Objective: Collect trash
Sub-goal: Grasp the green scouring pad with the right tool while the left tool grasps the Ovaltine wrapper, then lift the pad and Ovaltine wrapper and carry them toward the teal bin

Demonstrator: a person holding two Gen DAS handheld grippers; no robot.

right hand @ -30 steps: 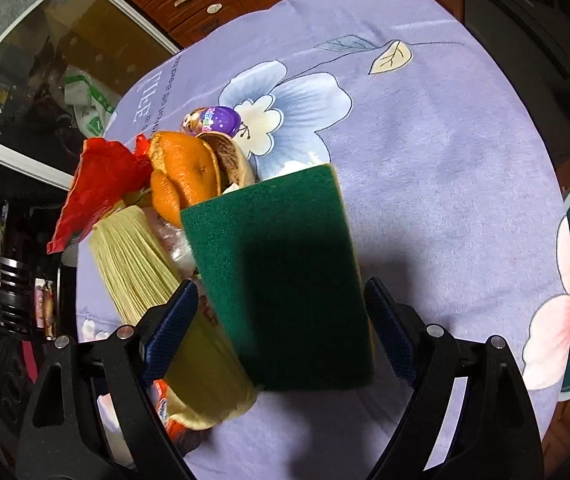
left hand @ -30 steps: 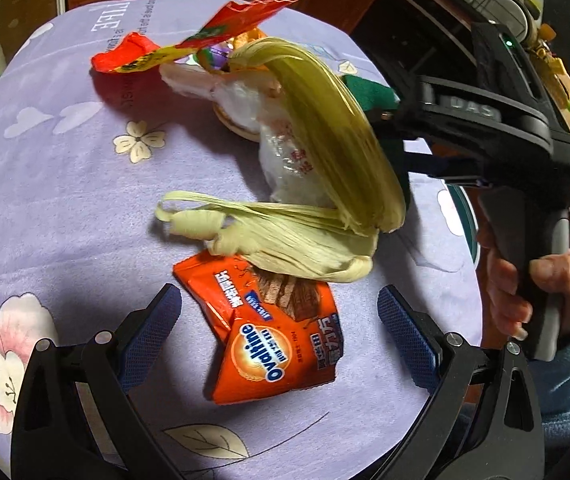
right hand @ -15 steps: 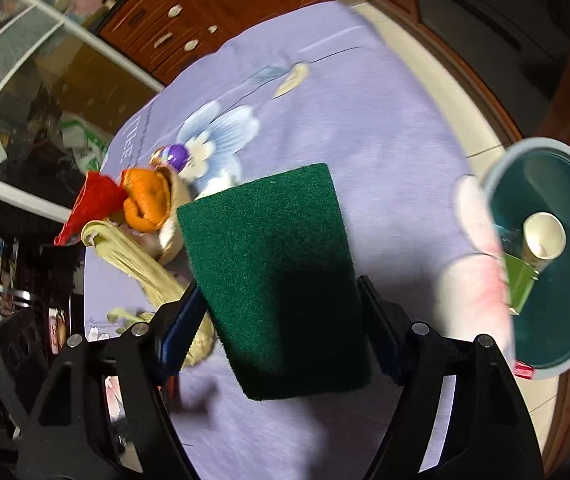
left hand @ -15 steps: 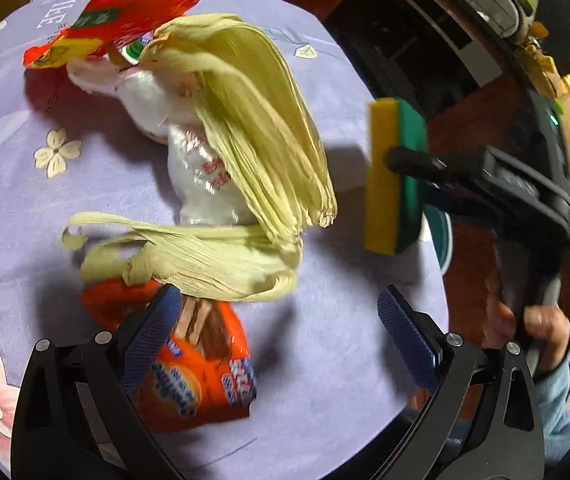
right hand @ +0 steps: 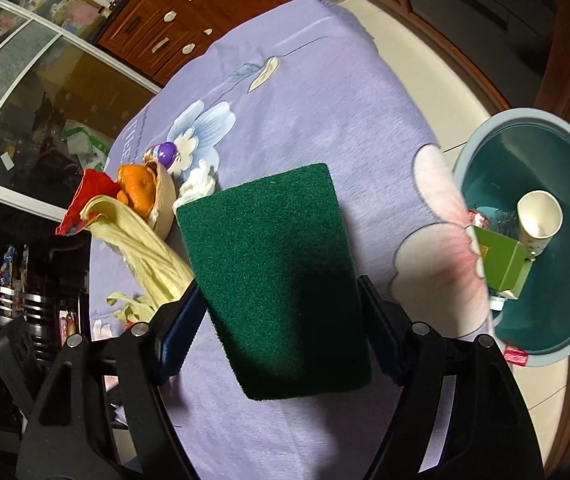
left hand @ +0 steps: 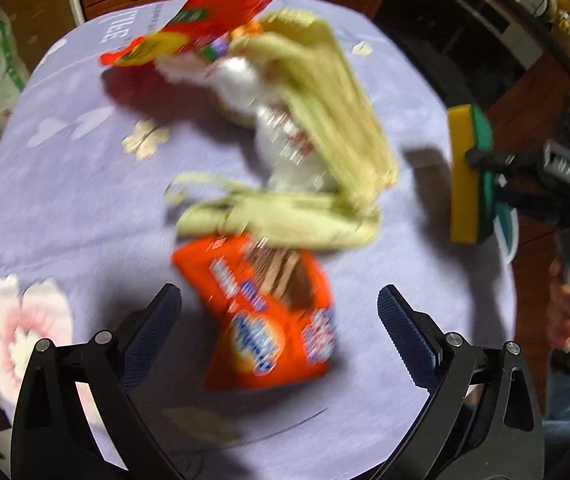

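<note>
Sponge (right hand: 281,276), green scouring face up, sits clamped between the right gripper's (right hand: 281,320) two jaws in the right wrist view, held above the purple flowered tablecloth (right hand: 325,100). Off to the gripper's right and lower down stands a teal trash bin (right hand: 481,144) holding a paper cup (right hand: 539,216) and a green carton (right hand: 499,260). A second ago the bin was barely in sight; now it fills the right side, so the sponge has been carried away from the pile and toward the bin, with the drop seemingly next. To the gripper's left lie corn husks (right hand: 137,236), orange peel (right hand: 137,188) and a red wrapper (right hand: 89,196).

Left wrist view, blurred by motion: the left gripper (left hand: 281,320) hangs with jaws wide apart and nothing between them, just above an orange snack packet (left hand: 269,312). Beyond it the corn husks (left hand: 325,148) and red wrapper (left hand: 197,24) remain on the cloth. At far right the sponge (left hand: 469,176) shows edge-on in the other gripper, now clear of the pile it was touching a second ago.
</note>
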